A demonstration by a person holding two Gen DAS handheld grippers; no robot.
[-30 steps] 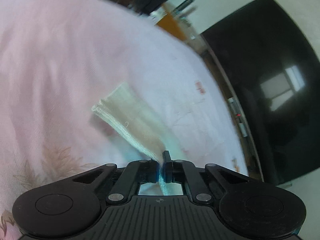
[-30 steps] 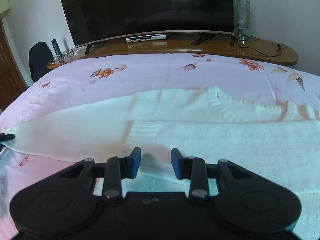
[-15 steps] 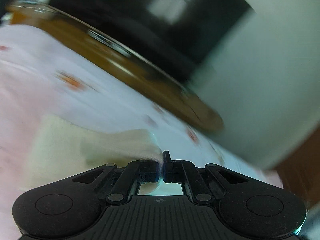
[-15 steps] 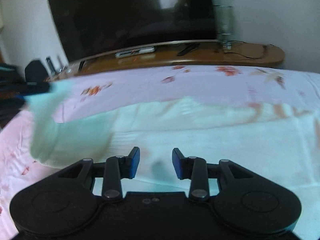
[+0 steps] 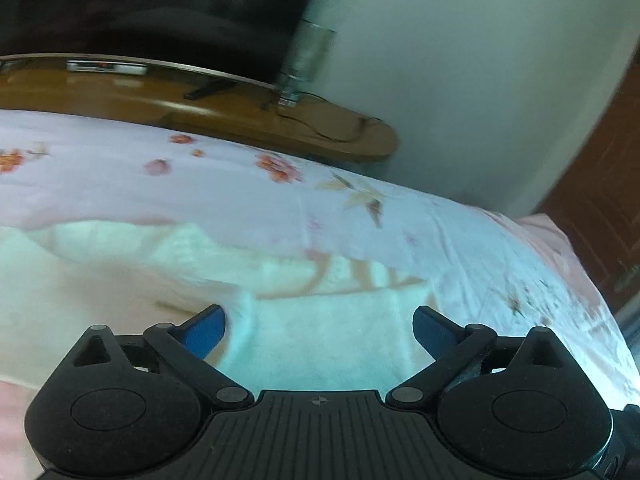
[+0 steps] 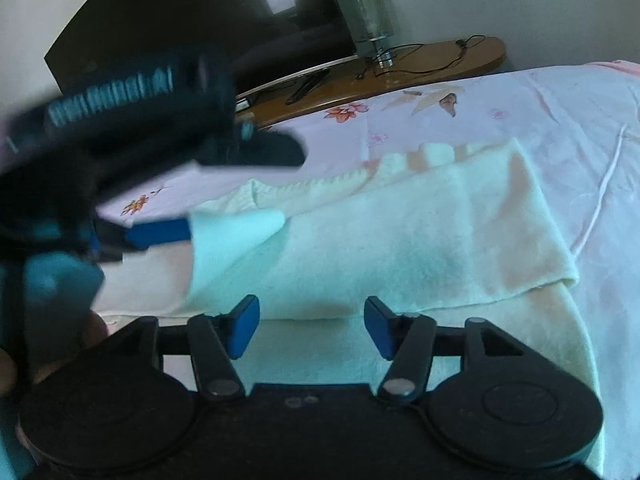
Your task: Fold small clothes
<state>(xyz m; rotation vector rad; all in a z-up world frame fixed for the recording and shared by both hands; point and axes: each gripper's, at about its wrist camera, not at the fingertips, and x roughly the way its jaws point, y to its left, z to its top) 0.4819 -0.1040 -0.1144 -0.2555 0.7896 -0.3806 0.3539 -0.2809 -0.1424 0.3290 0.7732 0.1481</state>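
A cream knit sweater (image 6: 400, 248) lies on the pink floral bedsheet (image 6: 540, 120), with one side folded over the body. It also shows in the left wrist view (image 5: 320, 320). My left gripper (image 5: 318, 330) is open and empty, just above the folded part. In the right wrist view the left gripper's blue finger (image 6: 160, 232) lies beside the folded corner. My right gripper (image 6: 312, 328) is open and empty, low over the sweater's near edge.
A wooden TV stand (image 5: 240, 116) with a large dark TV (image 5: 140, 4), a glass lamp (image 6: 368, 16), a remote and cables runs behind the bed. A brown door (image 5: 600, 200) stands at the right. The bed's edge drops off at the right.
My left gripper swung the sweater's edge across the body, then opened and let it go. My right gripper stayed open and turned to the right.
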